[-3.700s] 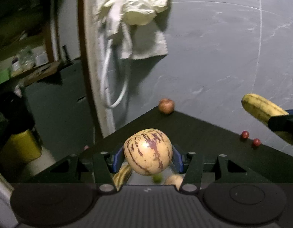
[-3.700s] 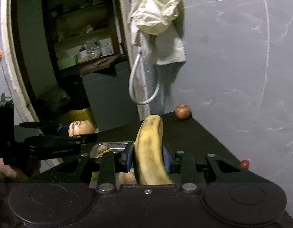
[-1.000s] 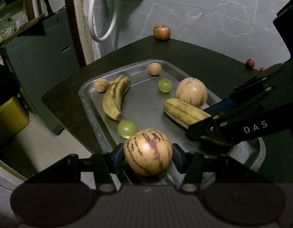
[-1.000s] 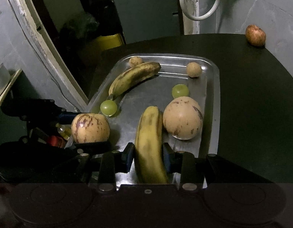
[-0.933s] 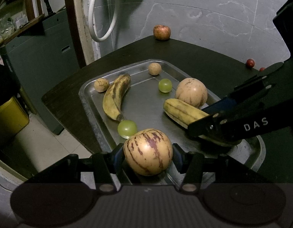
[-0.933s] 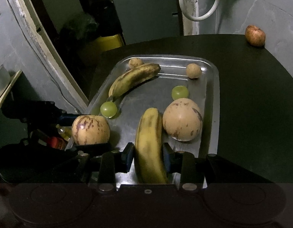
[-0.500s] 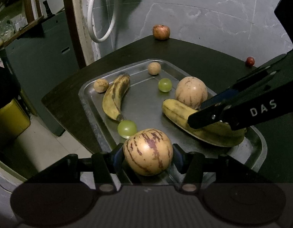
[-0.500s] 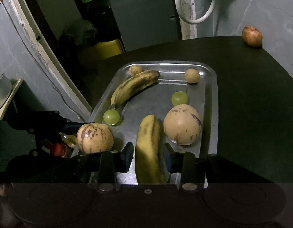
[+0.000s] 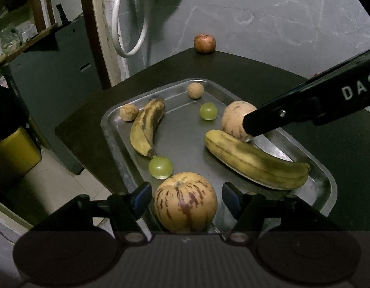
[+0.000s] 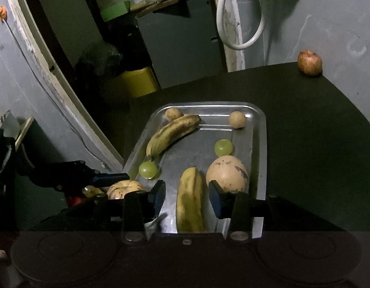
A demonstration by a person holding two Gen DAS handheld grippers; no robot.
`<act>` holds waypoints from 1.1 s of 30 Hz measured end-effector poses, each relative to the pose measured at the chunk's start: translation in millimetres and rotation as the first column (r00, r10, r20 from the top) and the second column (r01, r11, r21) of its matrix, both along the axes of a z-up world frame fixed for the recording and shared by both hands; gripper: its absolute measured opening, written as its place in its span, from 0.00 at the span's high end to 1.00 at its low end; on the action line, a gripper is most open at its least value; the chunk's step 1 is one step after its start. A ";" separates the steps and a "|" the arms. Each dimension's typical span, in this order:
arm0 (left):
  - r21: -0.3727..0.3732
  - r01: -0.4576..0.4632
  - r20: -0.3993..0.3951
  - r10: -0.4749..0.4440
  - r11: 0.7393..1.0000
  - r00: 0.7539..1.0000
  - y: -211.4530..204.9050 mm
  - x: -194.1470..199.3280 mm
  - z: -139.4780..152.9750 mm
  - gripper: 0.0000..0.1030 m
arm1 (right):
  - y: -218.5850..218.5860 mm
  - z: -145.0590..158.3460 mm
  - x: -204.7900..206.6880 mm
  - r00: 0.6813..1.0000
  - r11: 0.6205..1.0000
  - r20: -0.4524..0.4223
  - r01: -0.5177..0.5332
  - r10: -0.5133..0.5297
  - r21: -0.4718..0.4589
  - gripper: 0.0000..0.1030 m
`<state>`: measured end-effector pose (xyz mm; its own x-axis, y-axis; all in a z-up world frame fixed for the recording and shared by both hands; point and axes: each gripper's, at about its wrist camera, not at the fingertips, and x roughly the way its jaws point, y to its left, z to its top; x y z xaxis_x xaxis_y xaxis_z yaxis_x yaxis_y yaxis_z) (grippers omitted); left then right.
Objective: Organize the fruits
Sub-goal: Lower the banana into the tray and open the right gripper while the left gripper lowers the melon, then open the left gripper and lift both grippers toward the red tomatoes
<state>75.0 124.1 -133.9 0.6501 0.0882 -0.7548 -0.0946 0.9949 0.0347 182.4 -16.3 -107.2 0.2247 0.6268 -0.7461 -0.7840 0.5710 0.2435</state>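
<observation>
1. Left wrist view: the left gripper (image 9: 186,198) is seen spread open, a gap showing on each side of the striped melon (image 9: 185,205), which rests at the near edge of the metal tray (image 9: 108,129).
2. The right gripper (image 10: 187,195) is likewise open, with the yellow banana (image 10: 190,202) lying free on the tray between its fingers.
3. Seven fruits are counted on the tray: two bananas, two melons, two green grapes (image 9: 160,167), two small brown fruits.
4. Left to be gathered, as judged, is the red apple (image 9: 205,43) at the table's far edge, well apart from the tray.
5. The banana's full length is shown only by the left view; a yellow bin (image 10: 139,81) beyond the table is shown more clearly by the right view.
</observation>
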 end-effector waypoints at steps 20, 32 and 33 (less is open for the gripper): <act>0.009 -0.041 0.081 0.040 0.999 0.996 -5.6 -0.9 36.6 0.12 | -29.8 46.8 -7.4 0.996 0.994 0.062 0.059 -0.065 0.093 0.24; 0.011 -0.038 0.133 0.036 0.999 0.990 -21.2 -9.0 60.3 0.01 | -61.3 77.5 -24.1 0.989 0.985 0.104 0.086 -0.102 0.153 0.11; 0.010 -0.035 0.139 0.033 0.999 0.990 -23.3 -9.8 62.8 0.01 | -64.5 80.5 -25.5 0.988 0.983 0.108 0.090 -0.108 0.159 0.10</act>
